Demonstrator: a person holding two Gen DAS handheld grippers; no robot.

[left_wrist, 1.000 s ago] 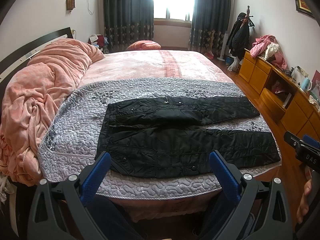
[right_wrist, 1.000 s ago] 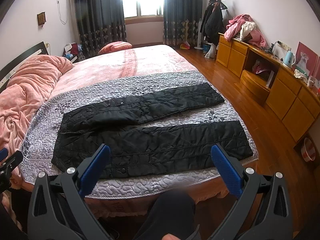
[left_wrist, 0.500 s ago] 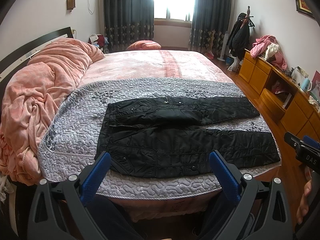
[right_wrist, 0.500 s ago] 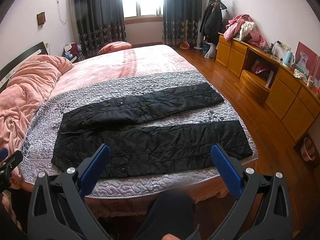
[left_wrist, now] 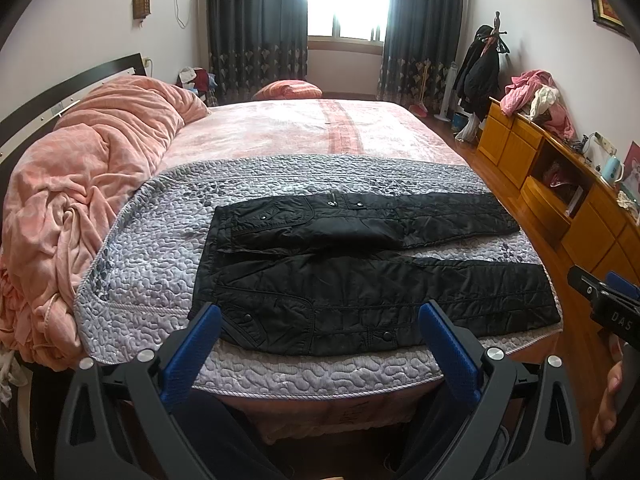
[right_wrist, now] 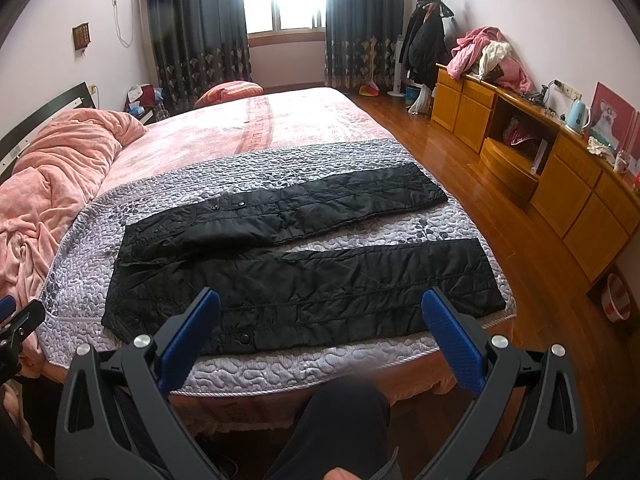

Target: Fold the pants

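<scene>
Black quilted pants lie flat on the grey quilted cover at the near end of the bed, waist to the left, both legs spread apart toward the right. They also show in the right wrist view. My left gripper is open and empty, held short of the bed's near edge, in front of the waist. My right gripper is open and empty, held in front of the near leg. The right gripper's tip shows at the right edge of the left wrist view.
A bunched pink duvet fills the bed's left side. A wooden dresser with clothes and a kettle runs along the right wall, with wood floor between it and the bed. The person's legs are below the grippers.
</scene>
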